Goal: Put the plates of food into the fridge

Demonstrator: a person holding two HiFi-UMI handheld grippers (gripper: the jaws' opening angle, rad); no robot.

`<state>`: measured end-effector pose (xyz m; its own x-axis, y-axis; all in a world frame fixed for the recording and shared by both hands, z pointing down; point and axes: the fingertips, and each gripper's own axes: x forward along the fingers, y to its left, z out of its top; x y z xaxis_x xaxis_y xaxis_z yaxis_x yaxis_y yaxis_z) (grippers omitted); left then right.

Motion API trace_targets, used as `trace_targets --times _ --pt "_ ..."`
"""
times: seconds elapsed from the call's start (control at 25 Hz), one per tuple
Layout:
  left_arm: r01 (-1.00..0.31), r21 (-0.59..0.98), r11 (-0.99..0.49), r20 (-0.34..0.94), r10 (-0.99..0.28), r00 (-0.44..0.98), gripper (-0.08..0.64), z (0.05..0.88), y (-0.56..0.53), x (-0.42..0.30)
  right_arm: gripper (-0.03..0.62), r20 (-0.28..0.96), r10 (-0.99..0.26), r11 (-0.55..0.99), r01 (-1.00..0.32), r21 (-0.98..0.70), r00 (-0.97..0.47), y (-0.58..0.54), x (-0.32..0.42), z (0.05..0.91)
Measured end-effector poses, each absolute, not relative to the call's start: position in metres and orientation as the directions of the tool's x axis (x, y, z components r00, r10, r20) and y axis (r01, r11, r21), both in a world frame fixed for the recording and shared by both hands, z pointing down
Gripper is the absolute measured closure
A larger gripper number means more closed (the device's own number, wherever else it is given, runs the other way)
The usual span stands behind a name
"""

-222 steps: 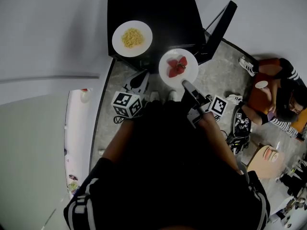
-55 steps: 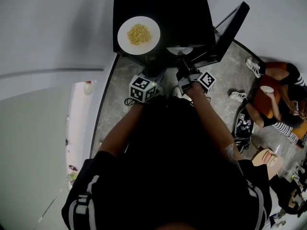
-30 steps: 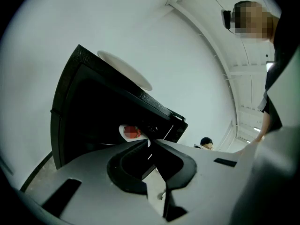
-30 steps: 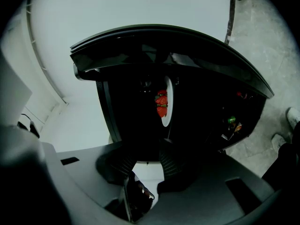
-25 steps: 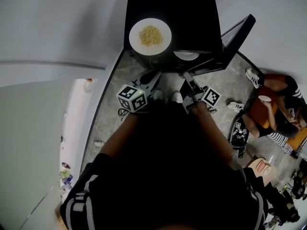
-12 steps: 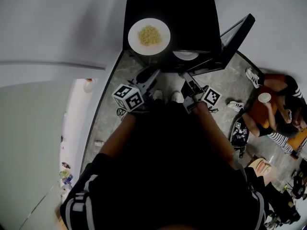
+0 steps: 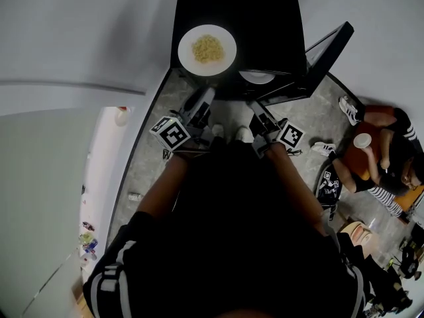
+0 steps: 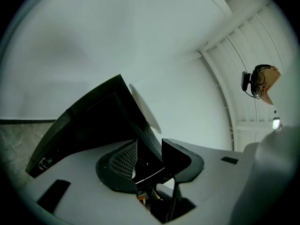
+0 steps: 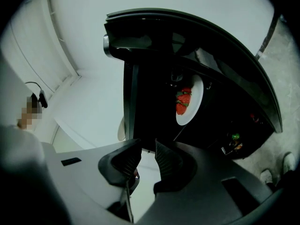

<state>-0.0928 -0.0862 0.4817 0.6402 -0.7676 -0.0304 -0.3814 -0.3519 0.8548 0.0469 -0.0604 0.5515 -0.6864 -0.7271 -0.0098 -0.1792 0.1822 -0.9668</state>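
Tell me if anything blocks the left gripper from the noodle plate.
Nothing loose. The left gripper, jaws just opening and empty, faces the fridge's front edge; the noodle plate sits on top, just beyond.

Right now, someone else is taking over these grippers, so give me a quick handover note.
Left gripper: open, empty, jaws just been opening, in front of the fridge.
Right gripper: open, empty, jaws just been closing partway.
Done: strawberry plate is inside the fridge, door open.
Left to do: noodle plate, now on the fridge top, goes in; then probably shut the door.
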Motion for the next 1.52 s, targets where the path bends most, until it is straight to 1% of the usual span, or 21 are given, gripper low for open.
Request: trace_targets --times 0.12,0.24,0.44,0.6,0.92,1.12,1.32,1.52 --pt "-0.377 0.857 -0.35 -0.043 -0.78 0.625 0.398 0.478 -0.088 -0.097 0.487 -0.015 -0.712 0.207 -0.189 -0.96 -0.702 -0.061 0.045 0.547" --pt "-0.349 0.869 -0.352 -0.073 -0.788 0.611 0.351 0.47 -0.089 -0.098 0.487 -0.017 -0.7 0.221 -0.194 -0.956 -0.714 -0.059 0.044 0.541" --pt "-0.297 0.893 -0.338 -0.109 -0.804 0.584 0.333 0.464 -0.096 -0.102 0.487 -0.007 -0.67 0.282 -0.245 -0.928 -0.742 -0.057 0.039 0.537" --pt "-0.261 0.921 -0.289 -0.101 -0.824 0.557 0.333 0.465 -0.098 -0.105 0.488 -0.005 -0.649 0.324 -0.271 -0.906 -0.761 -0.054 0.036 0.533" --pt "-0.193 0.948 -0.254 -0.113 -0.833 0.542 0.333 0.462 -0.108 -0.104 0.488 0.001 -0.637 0.378 -0.313 -0.871 -0.771 -0.055 0.036 0.527" --pt "-0.187 0.95 -0.251 -0.112 -0.831 0.544 0.333 0.46 -0.111 -0.102 0.488 0.016 -0.62 0.418 -0.348 -0.839 -0.784 -0.054 0.035 0.525" --pt "-0.16 0.959 -0.234 -0.113 -0.834 0.54 0.339 0.46 -0.116 -0.101 0.488 0.024 -0.616 0.425 -0.357 -0.832 -0.787 -0.052 0.037 0.528" --pt "-0.133 0.971 -0.198 -0.095 -0.835 0.543 0.38 0.459 -0.119 -0.1 0.487 0.034 -0.617 0.424 -0.369 -0.827 -0.786 -0.051 0.036 0.529"
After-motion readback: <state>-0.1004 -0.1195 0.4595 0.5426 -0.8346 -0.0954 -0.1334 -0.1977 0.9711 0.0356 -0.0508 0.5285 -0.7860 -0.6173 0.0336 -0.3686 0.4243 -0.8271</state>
